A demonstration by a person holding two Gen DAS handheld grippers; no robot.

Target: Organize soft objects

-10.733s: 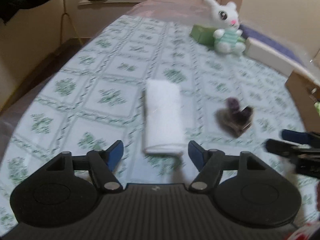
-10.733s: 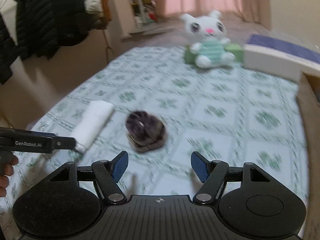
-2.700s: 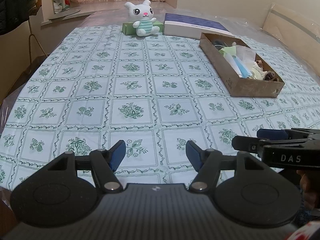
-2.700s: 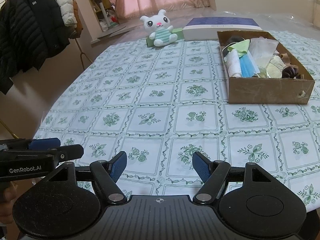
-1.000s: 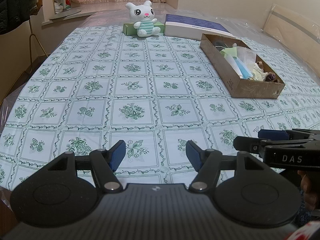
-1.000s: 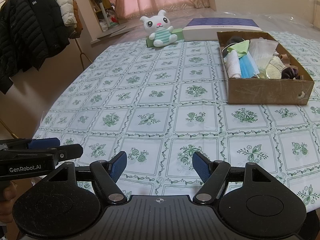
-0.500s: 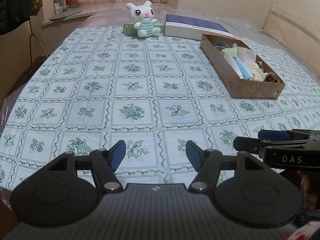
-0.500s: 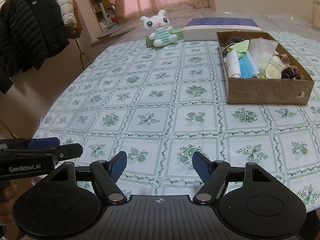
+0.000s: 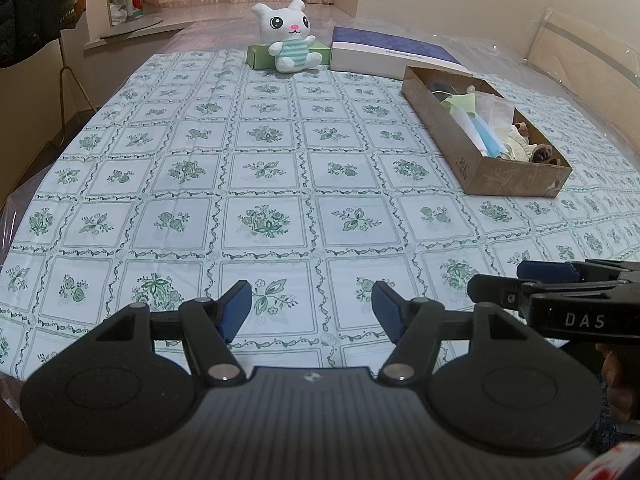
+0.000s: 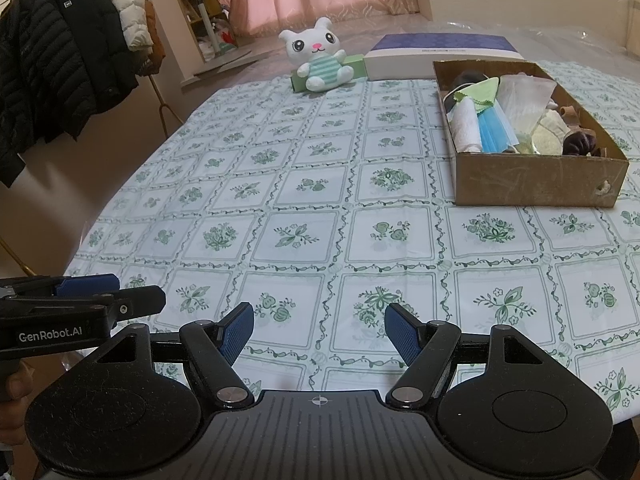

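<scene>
lying on the right part of the tablecloth (image 10: 304, 208), the cardboard box (image 10: 532, 180) has its long axis going from the near side toward the far end of the table, its short wall facing the grippers. a white roll (image 10: 466, 124), a blue mask (image 10: 494, 130) and a dark scrunchie (image 10: 580, 142) are inside it. the left gripper (image 9: 312, 310) and right gripper (image 10: 320, 330) hang over the near table edge, both with jaws wide apart and holding nothing. much bare cloth is between them and the plush bunny (image 10: 320, 60) at the far edge
</scene>
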